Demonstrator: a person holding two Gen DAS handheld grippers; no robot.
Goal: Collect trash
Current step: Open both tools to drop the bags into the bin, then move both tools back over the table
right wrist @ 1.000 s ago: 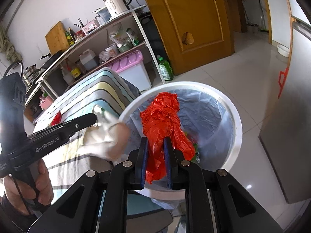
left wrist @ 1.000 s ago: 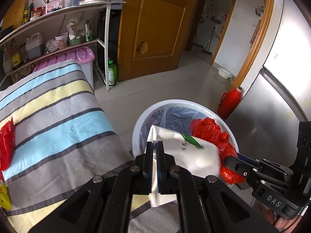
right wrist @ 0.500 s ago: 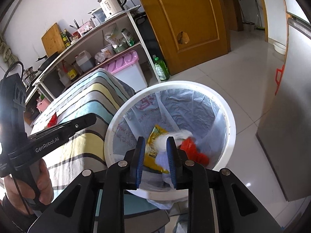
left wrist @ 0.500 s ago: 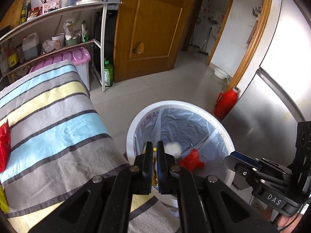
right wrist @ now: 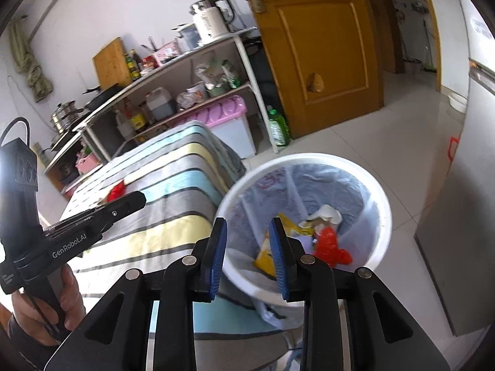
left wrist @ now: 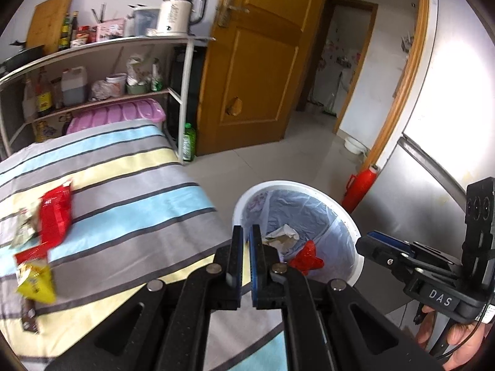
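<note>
1. On the striped cloth [left wrist: 123,210] to your left, the trash not yet collected lies in a loose cluster: a red packet [left wrist: 55,213], a crumpled pale wrapper [left wrist: 23,227] just beside it, a yellow packet [left wrist: 37,281] nearer you, and a thin dark strip [left wrist: 29,320] at the cloth's near edge.
2. These look like light, soft foil or plastic wrappers, likely slippery and crackly; they will fold rather than resist. Pinch each at a raised edge or crumpled corner, not flat against the cloth, or you may snag the fabric.
3. The bin [right wrist: 380,204], white-rimmed with a pale liner, stands on the floor just beside the cloth's edge. It already holds a red bag [right wrist: 329,245], a white bag [right wrist: 324,213] and a yellow packet [right wrist: 269,247].
4. Your left gripper [left wrist: 246,253] is clenched with nothing between its pads; only a sliver of gap shows.
5. Your right gripper [right wrist: 247,247] holds nothing; its jaws have just been opening and stand parted over the bin's near rim.
6. My judgement: the drop is done, and the next reach goes back to the cluster, the red packet being the plainest target.
</note>
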